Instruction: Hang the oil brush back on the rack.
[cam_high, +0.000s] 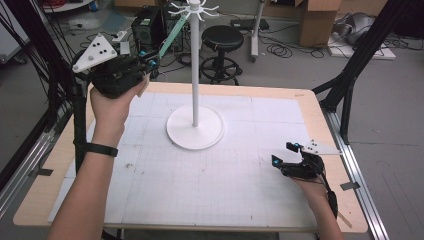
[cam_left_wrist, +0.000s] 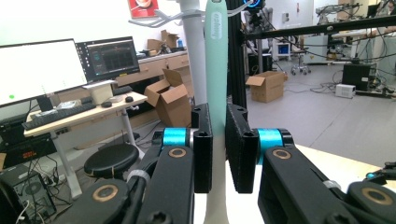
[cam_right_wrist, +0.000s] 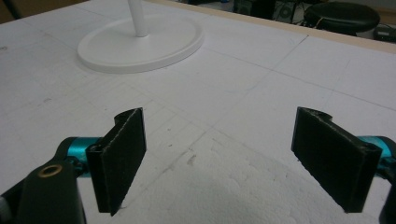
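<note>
My left gripper (cam_high: 151, 62) is held high at the table's far left and is shut on a long mint-green handle (cam_high: 171, 36) that slants up toward the hooks at the top of the white stand (cam_high: 195, 65). Between the two black jaws in the left gripper view, the mint-green handle (cam_left_wrist: 216, 60) stands upright, clamped by my left gripper (cam_left_wrist: 217, 149), with the stand's pole (cam_left_wrist: 195, 51) just behind it. My right gripper (cam_high: 284, 154) rests low near the table's right edge, open, with nothing between its pads. My right gripper (cam_right_wrist: 233, 158) faces the stand's round base (cam_right_wrist: 140, 44).
The white grid mat (cam_high: 200, 170) covers the wooden table (cam_high: 320, 115). A black stool (cam_high: 222, 37) and cables lie on the floor beyond the far edge. Black frame posts (cam_high: 350, 85) stand at the right and left sides.
</note>
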